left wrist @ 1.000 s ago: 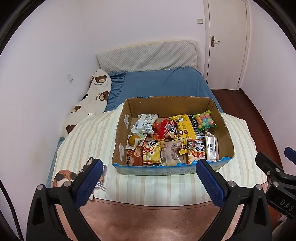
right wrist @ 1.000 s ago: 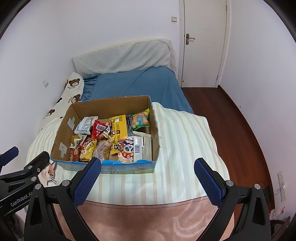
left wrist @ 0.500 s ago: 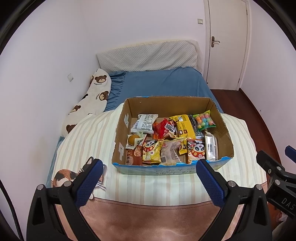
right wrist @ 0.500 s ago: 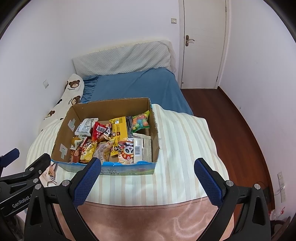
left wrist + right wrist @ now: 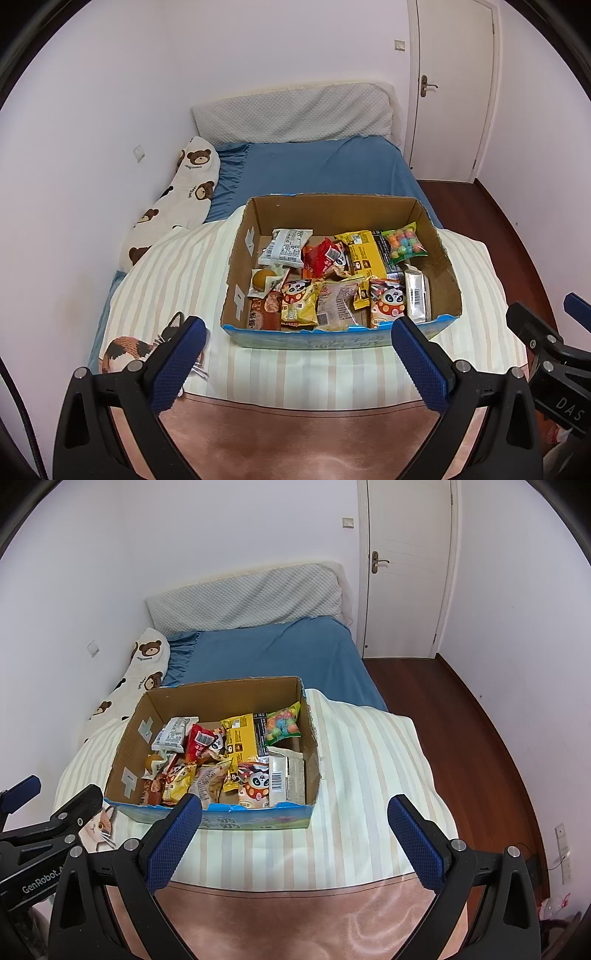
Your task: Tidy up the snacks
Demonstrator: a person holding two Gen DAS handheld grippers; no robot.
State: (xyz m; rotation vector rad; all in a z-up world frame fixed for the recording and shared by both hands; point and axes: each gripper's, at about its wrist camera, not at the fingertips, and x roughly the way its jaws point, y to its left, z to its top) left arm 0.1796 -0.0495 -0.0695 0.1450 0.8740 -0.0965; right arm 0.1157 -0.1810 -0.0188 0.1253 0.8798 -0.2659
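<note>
An open cardboard box (image 5: 332, 210) (image 5: 221, 690) sits on a striped blanket and holds several snack packets: a white packet (image 5: 286, 247), a red one (image 5: 323, 258), a yellow one (image 5: 364, 253), a bag of coloured candies (image 5: 404, 243) (image 5: 282, 723), and panda-print packets (image 5: 388, 301) (image 5: 256, 782). My left gripper (image 5: 299, 330) is open and empty, hovering before the box's near wall. My right gripper (image 5: 295, 810) is open and empty, near the box's front right corner.
The striped blanket (image 5: 177, 280) (image 5: 369, 760) covers a bed with a blue sheet (image 5: 317, 170). A bear-print pillow (image 5: 177, 206) lies at the left by the wall. A brown surface (image 5: 295, 435) is close below. Wooden floor (image 5: 461, 738) and a door (image 5: 406, 572) are at the right.
Both views shifted very slightly; the box appears marginally closer. Both grippers stay open and nothing in the box has moved.
</note>
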